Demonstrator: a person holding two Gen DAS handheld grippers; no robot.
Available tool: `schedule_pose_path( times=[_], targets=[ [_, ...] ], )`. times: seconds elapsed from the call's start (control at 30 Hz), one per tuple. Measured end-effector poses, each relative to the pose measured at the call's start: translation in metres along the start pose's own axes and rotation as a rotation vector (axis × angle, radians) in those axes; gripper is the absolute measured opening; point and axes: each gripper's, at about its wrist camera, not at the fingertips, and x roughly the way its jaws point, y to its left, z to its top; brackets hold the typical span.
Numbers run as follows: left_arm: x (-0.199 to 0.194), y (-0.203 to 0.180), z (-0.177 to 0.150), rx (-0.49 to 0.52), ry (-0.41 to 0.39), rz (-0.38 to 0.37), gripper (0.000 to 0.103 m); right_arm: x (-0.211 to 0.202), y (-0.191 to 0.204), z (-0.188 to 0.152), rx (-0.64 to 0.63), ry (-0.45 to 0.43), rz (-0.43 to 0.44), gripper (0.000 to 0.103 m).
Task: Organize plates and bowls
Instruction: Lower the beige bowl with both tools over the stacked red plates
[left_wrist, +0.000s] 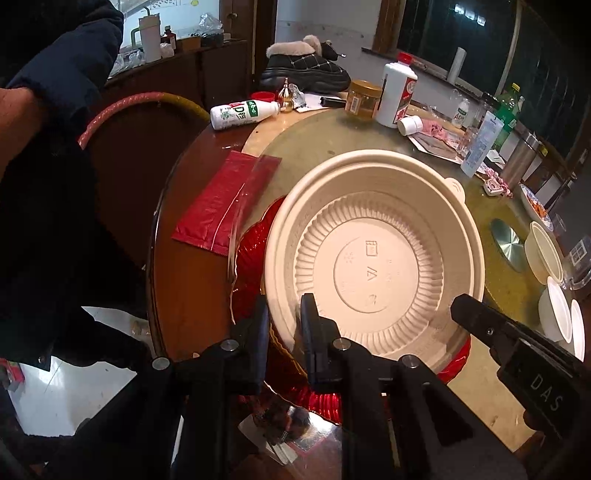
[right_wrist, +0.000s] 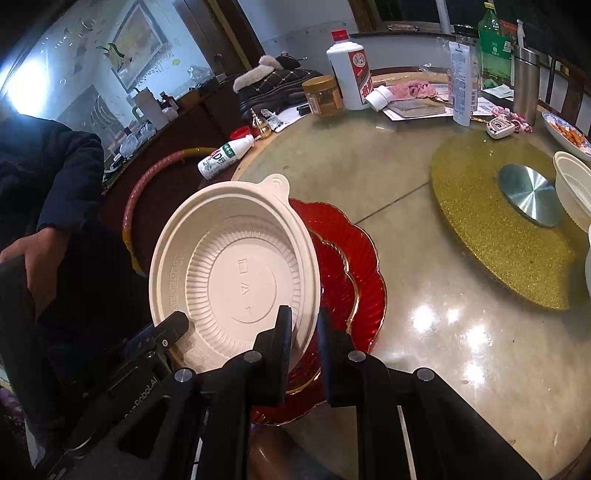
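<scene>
Both claws, left claw (left_wrist: 284, 325) and right claw (right_wrist: 304, 332), pinch the cream bowl's (left_wrist: 373, 258) rim.

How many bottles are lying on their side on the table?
1. The white milk bottle with green lettering lies tipped over at the table's far left edge, beside the red cap. The other bottles stand upright; clutter at the back may hide more.

Cream ribbed bowl (left_wrist: 373, 258) tilted over red scalloped plate (right_wrist: 354, 258), upright.
</scene>
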Motion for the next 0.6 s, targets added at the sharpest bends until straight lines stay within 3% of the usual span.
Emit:
schedule_pose_path(
  times=[0.6],
  targets=[
    [0.009, 0.002, -0.004, 0.012, 0.027, 0.013, 0.015, 0.013, 0.002, -0.001, -0.009, 0.04, -0.021, 0.014]
  ],
)
